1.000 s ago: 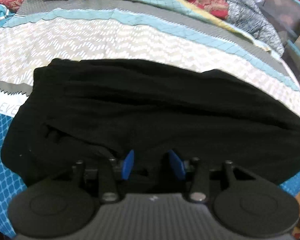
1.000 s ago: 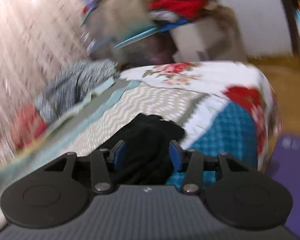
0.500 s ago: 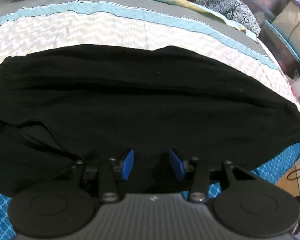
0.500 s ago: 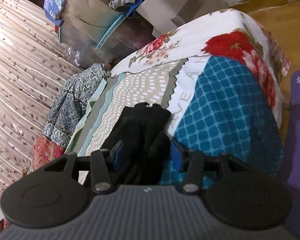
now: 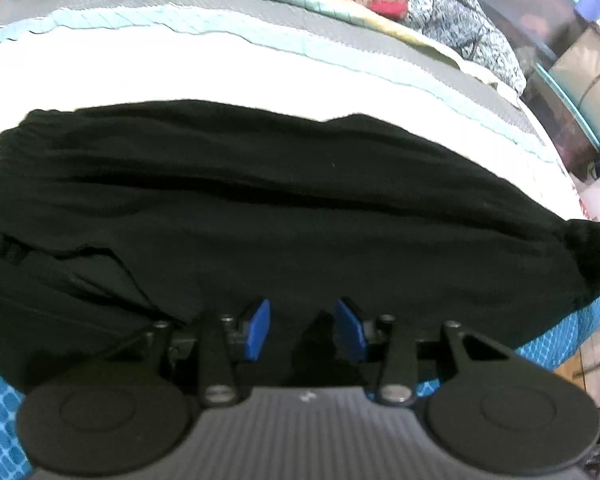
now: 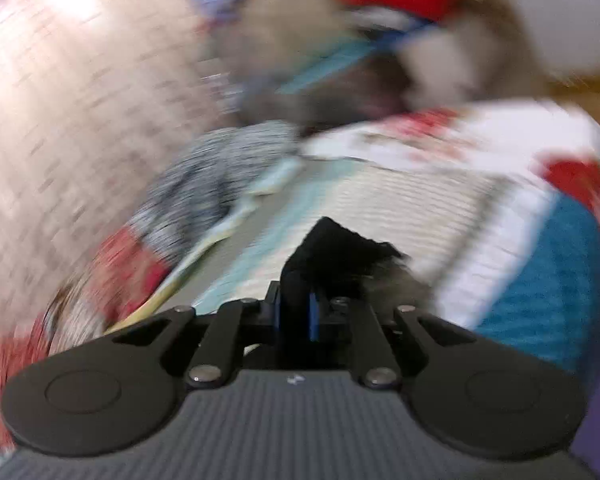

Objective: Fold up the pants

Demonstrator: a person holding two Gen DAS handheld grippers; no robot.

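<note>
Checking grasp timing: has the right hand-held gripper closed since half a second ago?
Yes. The right hand-held gripper now has its jaws pinched on the black pants; earlier they stood apart against the same bedspread.

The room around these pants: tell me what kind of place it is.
Probably a lived-in bedroom. The black pants lie on a bed with a patchwork quilt, loose clothes are heaped at its far edge, and a pleated curtain hangs alongside.

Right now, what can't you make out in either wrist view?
- Left wrist: pants run past the left edge; their near hem sits behind the left gripper.
- Right wrist: motion blur smears everything; how much fabric the right gripper pinches is unclear.
</note>
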